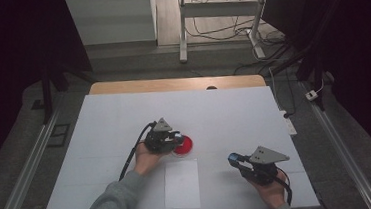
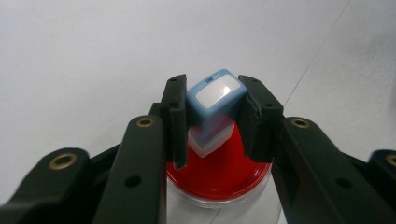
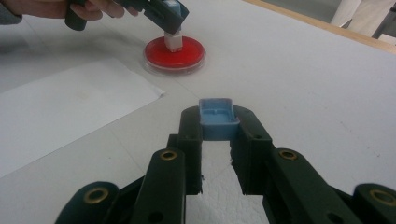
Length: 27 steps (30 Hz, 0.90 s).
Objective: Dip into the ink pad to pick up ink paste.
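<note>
The right gripper (image 3: 215,140) was clenched on the small, light cap (image 3: 216,119). At eleven o'clock, the left gripper (image 2: 212,119) squeezed the hard stamp (image 2: 215,100) by its sides, down on the red pad (image 2: 219,175).

Blue stamp (image 2: 215,100), red ink pad (image 2: 219,175)

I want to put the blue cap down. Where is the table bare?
Bare: the far table beyond the red ink pad, and the right side past the right gripper. Crowded: the middle, with stamp, left gripper and paper sheet.
</note>
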Available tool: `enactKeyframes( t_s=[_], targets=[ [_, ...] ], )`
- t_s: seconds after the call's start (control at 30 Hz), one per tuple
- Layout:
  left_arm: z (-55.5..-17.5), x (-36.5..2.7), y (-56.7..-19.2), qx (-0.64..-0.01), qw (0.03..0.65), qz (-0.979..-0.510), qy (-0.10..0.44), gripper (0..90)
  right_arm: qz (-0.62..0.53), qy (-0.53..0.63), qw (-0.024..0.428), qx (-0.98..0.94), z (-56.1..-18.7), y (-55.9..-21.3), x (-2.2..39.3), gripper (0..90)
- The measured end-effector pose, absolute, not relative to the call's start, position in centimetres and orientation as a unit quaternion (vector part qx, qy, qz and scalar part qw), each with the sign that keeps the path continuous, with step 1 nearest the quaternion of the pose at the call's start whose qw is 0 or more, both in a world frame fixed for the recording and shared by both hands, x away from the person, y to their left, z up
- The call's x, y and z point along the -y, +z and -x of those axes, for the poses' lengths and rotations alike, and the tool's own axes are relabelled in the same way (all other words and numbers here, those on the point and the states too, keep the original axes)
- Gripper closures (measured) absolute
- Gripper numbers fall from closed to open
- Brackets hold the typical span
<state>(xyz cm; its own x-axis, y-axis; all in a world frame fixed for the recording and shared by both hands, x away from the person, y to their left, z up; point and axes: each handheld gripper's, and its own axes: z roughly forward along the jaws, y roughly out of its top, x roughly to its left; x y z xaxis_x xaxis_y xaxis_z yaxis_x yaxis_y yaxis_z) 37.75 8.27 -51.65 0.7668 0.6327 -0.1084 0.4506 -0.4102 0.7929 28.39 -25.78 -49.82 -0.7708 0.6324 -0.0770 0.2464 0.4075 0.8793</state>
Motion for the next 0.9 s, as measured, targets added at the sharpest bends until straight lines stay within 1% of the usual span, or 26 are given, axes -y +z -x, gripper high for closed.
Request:
enactKeyframes(
  t_s=[0.27,0.53,0.9],
  targets=[
    [-37.65,-8.1,-51.78,-0.321,0.43,-0.837,0.108,65.5,-0.268,0.473,0.205,-0.814,-28.38,-49.79,25.81,73.8],
    [-37.8,-8.24,-52.12,-0.324,0.434,-0.835,0.099,65.6,-0.269,0.473,0.203,-0.814,-28.37,-49.81,25.76,73.8],
    [-37.57,-8.17,-51.77,-0.321,0.434,-0.834,0.111,65.5,-0.27,0.474,0.204,-0.813,-28.37,-49.77,25.79,73.8]
  ],
)
